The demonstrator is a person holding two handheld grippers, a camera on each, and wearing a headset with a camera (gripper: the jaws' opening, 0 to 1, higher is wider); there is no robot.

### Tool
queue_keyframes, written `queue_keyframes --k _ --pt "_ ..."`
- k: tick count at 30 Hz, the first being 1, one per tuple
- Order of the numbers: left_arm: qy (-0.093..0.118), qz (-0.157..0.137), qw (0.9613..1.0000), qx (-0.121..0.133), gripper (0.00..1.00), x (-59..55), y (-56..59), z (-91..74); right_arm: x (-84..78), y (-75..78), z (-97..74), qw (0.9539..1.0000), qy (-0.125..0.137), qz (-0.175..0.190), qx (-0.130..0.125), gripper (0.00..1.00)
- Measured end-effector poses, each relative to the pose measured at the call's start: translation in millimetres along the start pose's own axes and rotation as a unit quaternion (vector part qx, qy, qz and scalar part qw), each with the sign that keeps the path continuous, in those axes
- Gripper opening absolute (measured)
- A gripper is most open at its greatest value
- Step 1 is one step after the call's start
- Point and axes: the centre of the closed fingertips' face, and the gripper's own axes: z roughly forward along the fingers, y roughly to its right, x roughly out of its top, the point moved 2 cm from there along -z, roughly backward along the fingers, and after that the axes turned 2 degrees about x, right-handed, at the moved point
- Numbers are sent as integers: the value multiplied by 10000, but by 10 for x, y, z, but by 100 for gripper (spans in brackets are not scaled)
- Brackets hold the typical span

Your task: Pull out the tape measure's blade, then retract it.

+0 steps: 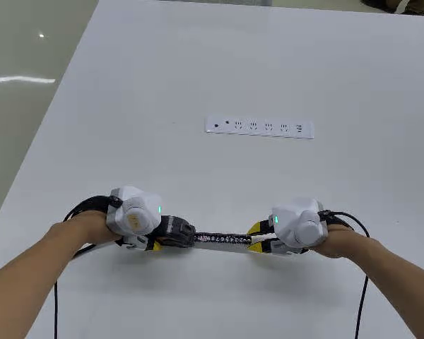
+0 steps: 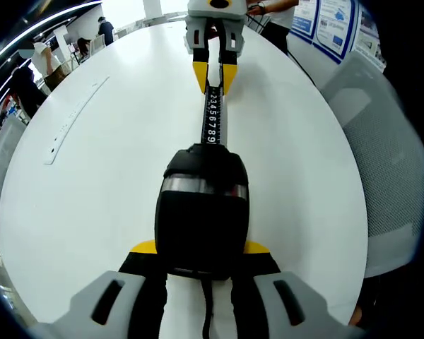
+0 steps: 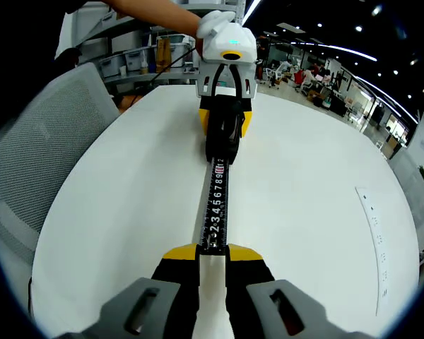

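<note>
A black tape measure case (image 1: 175,232) (image 2: 201,212) lies on the white table (image 1: 233,78), with my left gripper (image 1: 152,243) (image 2: 200,248) shut on it. Its blade (image 1: 222,239) (image 2: 213,116) (image 3: 215,205), printed with numbers, is drawn out a short way to the right. My right gripper (image 1: 258,240) (image 3: 213,253) is shut on the blade's end, its yellow-tipped fingers (image 3: 180,254) pinching it. In the left gripper view the right gripper (image 2: 213,70) faces me at the far end of the blade. In the right gripper view the left gripper (image 3: 225,106) holds the case (image 3: 222,127).
A white power strip (image 1: 260,127) (image 3: 373,233) (image 2: 74,120) lies flat further back on the table. Cables (image 1: 81,208) trail from both grippers. A grey mesh chair (image 2: 381,148) (image 3: 42,141) stands at the table's near edge. People stand in the room beyond the table.
</note>
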Motion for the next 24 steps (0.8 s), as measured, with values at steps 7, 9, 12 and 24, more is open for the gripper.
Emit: queue_keyframes --k 7,9,12,24 --pt "6 1 10000 -5 30 -2 1 0 0 -2 -23 10000 -1 -10 -1 12" --pt "5 4 10000 -5 30 3 4 -4 -4 -6 -33 10000 -4 -22 4 12" --pt "7 1 10000 -7 30 14 9 -12 -21 -6 -47 10000 -14 -27 3 12" --pt "16 -8 10000 -11 29 25 16 -18 -64 -15 -83 10000 -22 -14 -6 12"
